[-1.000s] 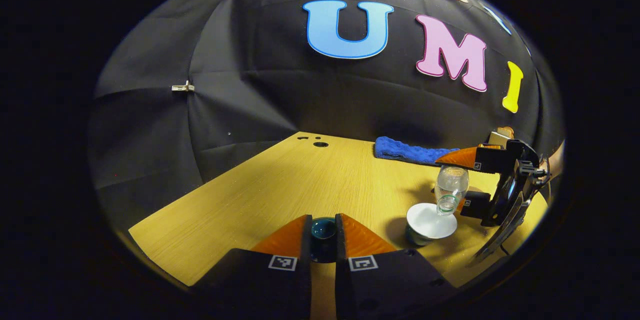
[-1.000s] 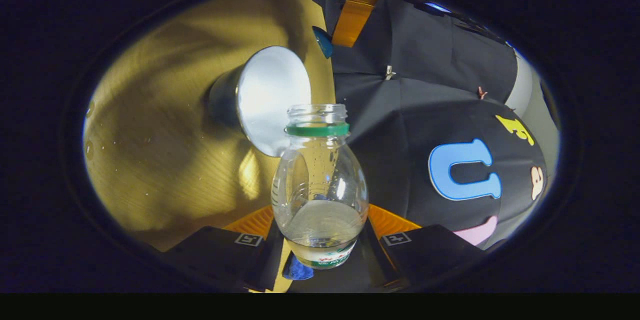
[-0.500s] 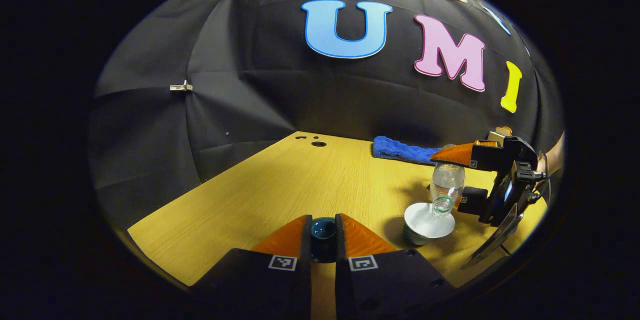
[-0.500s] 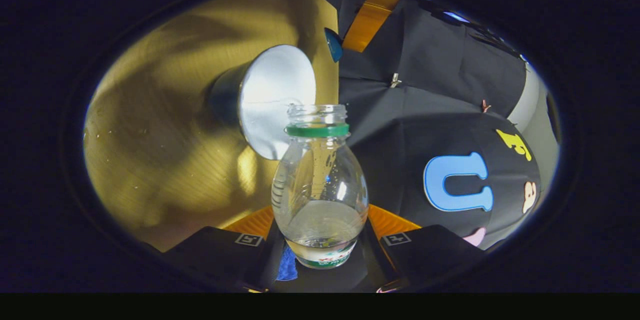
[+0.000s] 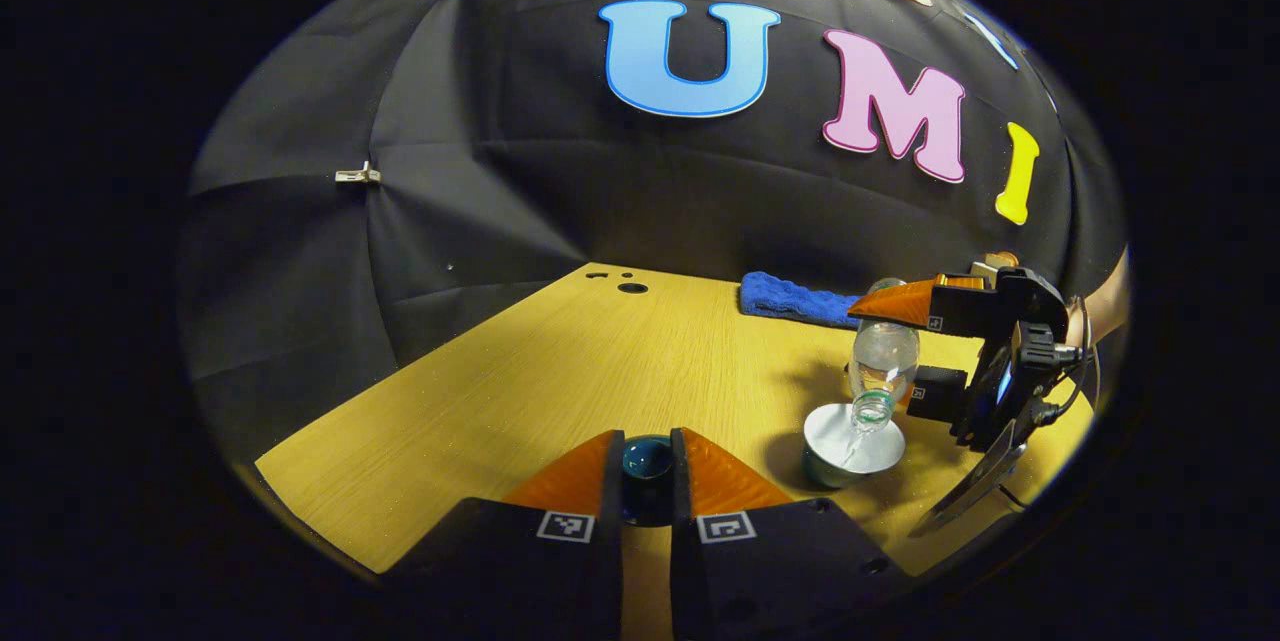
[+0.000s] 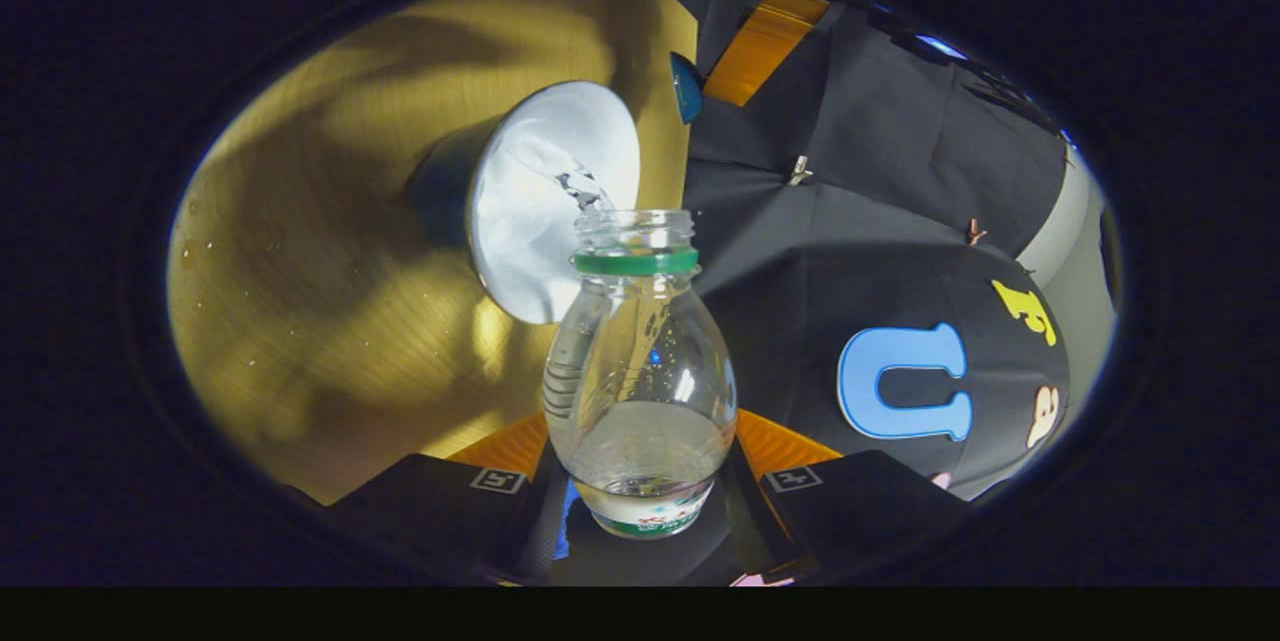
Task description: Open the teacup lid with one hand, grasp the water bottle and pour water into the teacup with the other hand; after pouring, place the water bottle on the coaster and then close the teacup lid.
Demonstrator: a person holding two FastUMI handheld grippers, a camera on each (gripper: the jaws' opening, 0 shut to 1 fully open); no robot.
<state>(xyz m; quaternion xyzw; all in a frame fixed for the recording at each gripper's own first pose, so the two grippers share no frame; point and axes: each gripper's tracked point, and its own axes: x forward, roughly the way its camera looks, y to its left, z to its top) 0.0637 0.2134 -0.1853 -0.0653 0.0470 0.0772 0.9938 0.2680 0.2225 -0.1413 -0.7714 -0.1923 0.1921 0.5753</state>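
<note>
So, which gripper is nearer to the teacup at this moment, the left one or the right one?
Right. The right gripper holds the water bottle tilted just above the teacup. The left gripper is off to the side of it, shut on the lid.

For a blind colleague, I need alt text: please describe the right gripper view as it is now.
The right gripper holds a tilted, uncapped water bottle between its fingers and pours a thin stream into the open teacup on the wooden table. Behind the cup, the lid's blue knob shows at the table's edge.
</note>
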